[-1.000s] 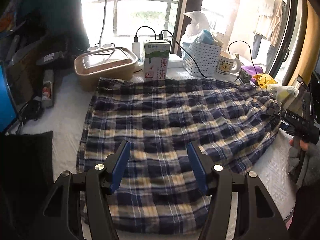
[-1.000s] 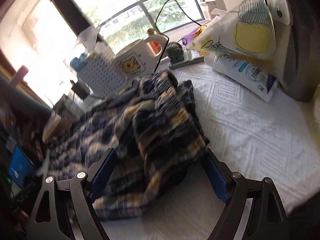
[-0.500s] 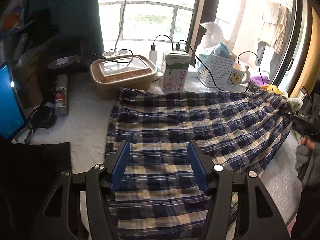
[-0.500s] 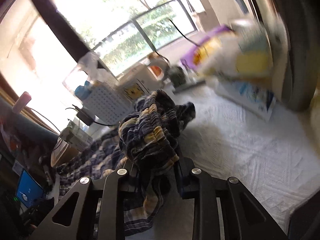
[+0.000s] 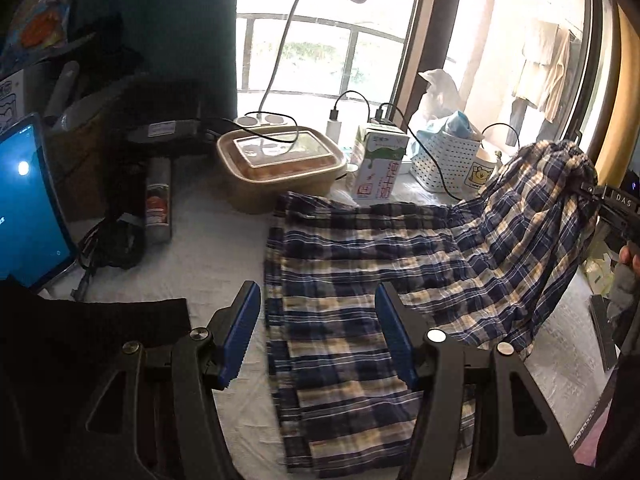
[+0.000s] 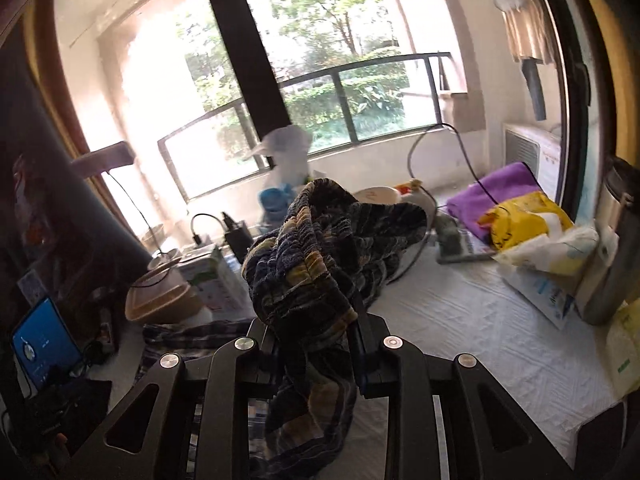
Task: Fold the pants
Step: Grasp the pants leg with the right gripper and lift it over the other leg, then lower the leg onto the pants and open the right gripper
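Clearly the plaid pants (image 5: 384, 264) are soft, light and limp: most of the cloth lies flat on the white-covered tabletop (image 5: 216, 240), while the gathered elastic waistband end sags in folds from the right tool (image 6: 316, 320), whose jaws are pinched on that bunched band. The left tool (image 5: 316, 332) hovers spread above the leg end, gripping nothing. Thin cotton like this should drape rather than hold a crease, so the firm seams suit gripping best: waistband one side, hem corners the other.
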A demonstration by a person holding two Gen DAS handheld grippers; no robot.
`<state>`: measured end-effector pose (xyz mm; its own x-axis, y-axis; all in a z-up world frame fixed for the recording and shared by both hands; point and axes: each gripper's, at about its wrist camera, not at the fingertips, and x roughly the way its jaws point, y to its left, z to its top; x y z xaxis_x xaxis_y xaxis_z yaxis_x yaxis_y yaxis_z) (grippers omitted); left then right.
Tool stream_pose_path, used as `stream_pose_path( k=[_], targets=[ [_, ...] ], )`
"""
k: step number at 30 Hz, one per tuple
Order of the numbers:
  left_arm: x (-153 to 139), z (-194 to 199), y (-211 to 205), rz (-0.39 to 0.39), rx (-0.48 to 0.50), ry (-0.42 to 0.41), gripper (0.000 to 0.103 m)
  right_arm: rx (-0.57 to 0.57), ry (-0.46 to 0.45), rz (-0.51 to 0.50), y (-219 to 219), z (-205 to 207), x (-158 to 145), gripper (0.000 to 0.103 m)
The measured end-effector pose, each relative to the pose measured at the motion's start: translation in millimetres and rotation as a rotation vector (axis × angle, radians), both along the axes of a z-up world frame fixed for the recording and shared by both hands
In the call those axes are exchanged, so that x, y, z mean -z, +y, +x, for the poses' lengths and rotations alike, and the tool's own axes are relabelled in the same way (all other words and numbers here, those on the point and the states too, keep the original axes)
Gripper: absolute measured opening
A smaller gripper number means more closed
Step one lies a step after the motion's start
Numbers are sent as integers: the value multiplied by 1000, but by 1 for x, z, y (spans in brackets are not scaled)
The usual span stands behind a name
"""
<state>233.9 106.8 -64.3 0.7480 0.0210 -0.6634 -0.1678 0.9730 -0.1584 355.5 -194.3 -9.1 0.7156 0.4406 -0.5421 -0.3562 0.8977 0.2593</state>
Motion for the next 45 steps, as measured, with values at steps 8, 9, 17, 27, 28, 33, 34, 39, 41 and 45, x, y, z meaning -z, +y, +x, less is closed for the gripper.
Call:
stream_pose_path(
  k=[8,9,17,27,28,33,34,39,41,45],
  targets=[
    [5,-12,24,-22,-3,-26,60,-121,-29,-102,75,-22,-3,27],
    [5,-13,27,-30,-4,-29,60,-132,-28,-113,84,-24,-2,27],
    [9,-26,53,-62,-20,-42,60,-226,29,-172,147,-41,26,27],
    [23,-45,75,-96,-39,-25,60,-369,114,-275,225,-74,81,27],
    [23,-47,78,-97,-44,-28,60,-379,120,-288,231,-77,85,27],
    [23,-56,89,-103,-78,-33,60,-411,130,-335,250,-87,98,27],
    [24,-57,90,-105,-82,-32,60,-411,135,-343,252,-89,100,27],
    [27,-58,88,-101,-77,-18,60,-444,152,-362,258,-94,108,33],
    [28,-57,83,-95,-68,-11,60,-468,148,-368,260,-100,110,43],
    [27,-54,75,-85,-56,0,60,-547,135,-330,260,-113,107,69]
  ],
)
